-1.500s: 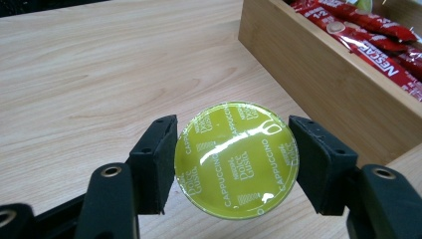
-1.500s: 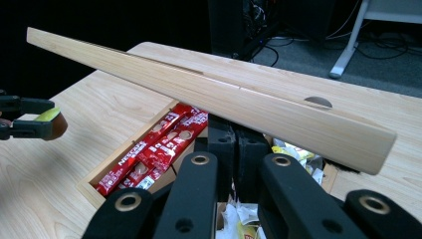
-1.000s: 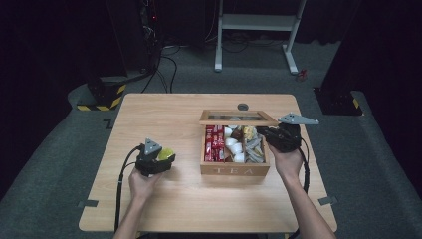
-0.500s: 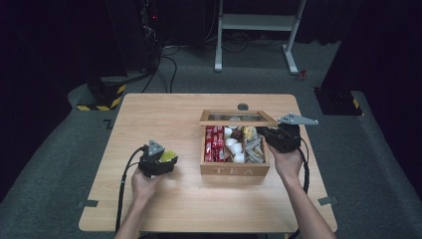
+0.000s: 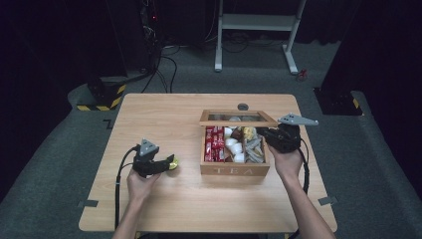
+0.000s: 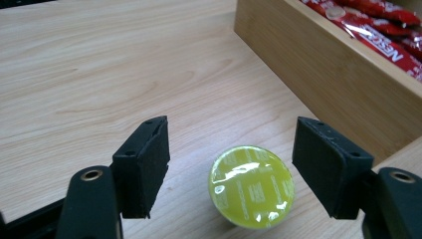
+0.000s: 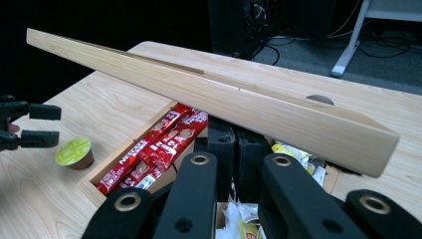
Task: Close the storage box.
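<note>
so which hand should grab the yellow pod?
Left. Its open tongs already sit either side of the yellow pod on the table. The right tongs are shut by the tea box under its raised lid.

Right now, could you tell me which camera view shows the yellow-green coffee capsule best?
The left gripper view: the capsule sits large between its open jaws, foil top legible. The right gripper view shows it small beside the tea box; the high view, a yellow speck.
</note>
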`<control>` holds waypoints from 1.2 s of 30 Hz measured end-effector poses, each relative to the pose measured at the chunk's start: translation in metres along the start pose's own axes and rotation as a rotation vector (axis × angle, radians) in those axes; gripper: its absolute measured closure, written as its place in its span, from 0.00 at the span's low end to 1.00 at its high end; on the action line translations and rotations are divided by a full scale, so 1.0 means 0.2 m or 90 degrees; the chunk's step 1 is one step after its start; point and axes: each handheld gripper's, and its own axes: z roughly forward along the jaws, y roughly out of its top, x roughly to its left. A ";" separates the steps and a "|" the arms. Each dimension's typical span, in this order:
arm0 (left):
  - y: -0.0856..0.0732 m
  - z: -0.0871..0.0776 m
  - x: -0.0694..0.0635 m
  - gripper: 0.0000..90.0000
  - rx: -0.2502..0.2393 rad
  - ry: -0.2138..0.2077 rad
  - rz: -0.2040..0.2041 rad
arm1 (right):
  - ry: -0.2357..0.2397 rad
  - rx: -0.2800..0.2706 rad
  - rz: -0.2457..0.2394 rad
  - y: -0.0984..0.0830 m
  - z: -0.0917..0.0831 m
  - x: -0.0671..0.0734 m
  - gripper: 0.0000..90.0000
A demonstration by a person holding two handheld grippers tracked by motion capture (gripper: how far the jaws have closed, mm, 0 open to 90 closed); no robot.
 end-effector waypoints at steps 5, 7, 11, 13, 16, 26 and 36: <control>-0.04 -0.05 0.07 0.36 -0.014 0.025 -0.029 | 0.001 0.003 -0.002 -0.01 0.00 0.00 0.97; -0.07 -0.07 0.11 0.36 -0.016 0.036 -0.043 | 0.001 0.005 0.000 -0.02 0.00 0.01 0.97; -0.12 -0.10 0.16 0.36 -0.017 0.056 -0.066 | 0.003 0.006 -0.001 -0.03 0.00 0.01 0.97; -0.15 -0.12 0.19 0.36 -0.013 0.064 -0.078 | 0.003 0.006 -0.002 -0.04 0.00 0.01 0.97; -0.20 -0.12 0.22 0.36 -0.003 0.077 -0.090 | 0.005 0.008 -0.001 -0.05 0.00 0.01 0.97; -0.31 -0.10 0.27 0.36 0.038 0.118 -0.099 | 0.008 0.009 0.006 -0.08 0.01 0.02 0.96; -0.37 -0.07 0.28 0.34 0.065 0.138 -0.094 | 0.010 0.014 0.004 -0.11 0.01 0.02 0.95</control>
